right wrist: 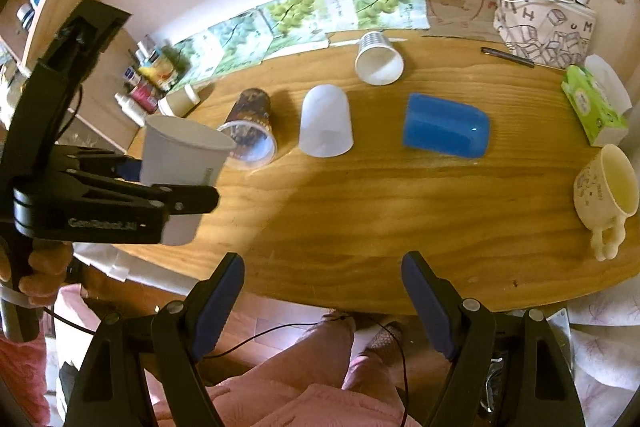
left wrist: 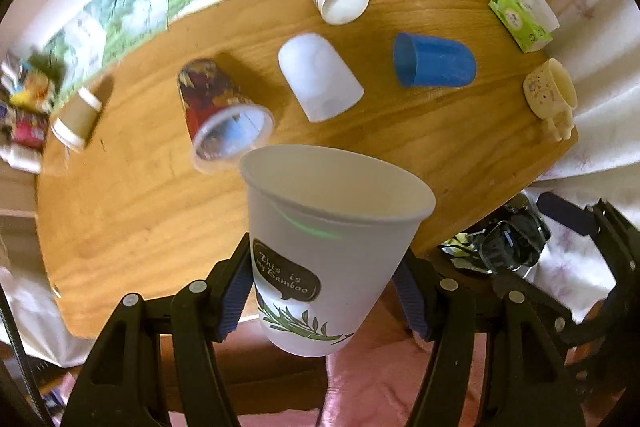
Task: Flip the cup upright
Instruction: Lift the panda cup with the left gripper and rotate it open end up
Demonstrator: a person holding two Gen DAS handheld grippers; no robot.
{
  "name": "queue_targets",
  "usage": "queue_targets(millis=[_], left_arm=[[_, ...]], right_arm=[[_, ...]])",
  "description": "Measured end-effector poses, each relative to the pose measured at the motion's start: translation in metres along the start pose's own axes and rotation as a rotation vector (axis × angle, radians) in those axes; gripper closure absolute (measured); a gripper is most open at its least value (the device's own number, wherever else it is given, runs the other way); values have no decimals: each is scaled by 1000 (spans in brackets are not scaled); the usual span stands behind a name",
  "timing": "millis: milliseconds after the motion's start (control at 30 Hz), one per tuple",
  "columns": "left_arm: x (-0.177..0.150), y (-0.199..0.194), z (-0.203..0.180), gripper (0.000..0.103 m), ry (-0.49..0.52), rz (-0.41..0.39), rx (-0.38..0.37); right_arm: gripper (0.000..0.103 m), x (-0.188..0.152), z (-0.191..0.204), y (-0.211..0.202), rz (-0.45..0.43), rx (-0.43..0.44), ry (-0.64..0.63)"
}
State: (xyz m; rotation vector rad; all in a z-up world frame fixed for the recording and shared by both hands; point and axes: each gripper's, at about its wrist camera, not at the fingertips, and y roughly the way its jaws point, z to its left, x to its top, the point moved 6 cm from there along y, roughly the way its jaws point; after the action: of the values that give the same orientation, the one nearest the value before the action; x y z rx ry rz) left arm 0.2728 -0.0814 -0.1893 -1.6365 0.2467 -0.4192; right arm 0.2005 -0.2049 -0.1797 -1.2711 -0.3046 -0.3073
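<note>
My left gripper [left wrist: 324, 291] is shut on a white paper cup [left wrist: 332, 247] printed "This is my Bamboo". The cup is held mouth-up, slightly tilted, in the air over the near edge of the wooden table [left wrist: 160, 211]. In the right wrist view the same cup [right wrist: 180, 163] and the left gripper [right wrist: 160, 187] sit at the left, at the table's left edge. My right gripper [right wrist: 322, 303] is open and empty, near the table's front edge [right wrist: 360, 283].
Several cups lie on their sides on the table: a dark printed cup [right wrist: 250, 131], a frosted white cup [right wrist: 326, 123], a blue cup [right wrist: 446, 131], a ribbed white cup [right wrist: 378, 59], a small brown cup [right wrist: 180, 101]. A cream mug [right wrist: 604, 191] and green tissue box [right wrist: 592, 107] sit right.
</note>
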Motion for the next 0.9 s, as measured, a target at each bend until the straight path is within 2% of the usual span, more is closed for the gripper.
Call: queue_targets(millis=[400, 667, 900], left_arm=[[-16, 50, 5, 35, -198, 74, -75], [-19, 78, 6, 35, -221, 116, -40], [-17, 90, 8, 35, -228, 128, -45]], right_arm=[[22, -16, -11, 14, 73, -17, -22], [22, -18, -24, 21, 104, -46, -31], [22, -18, -27, 28, 128, -51, -44]])
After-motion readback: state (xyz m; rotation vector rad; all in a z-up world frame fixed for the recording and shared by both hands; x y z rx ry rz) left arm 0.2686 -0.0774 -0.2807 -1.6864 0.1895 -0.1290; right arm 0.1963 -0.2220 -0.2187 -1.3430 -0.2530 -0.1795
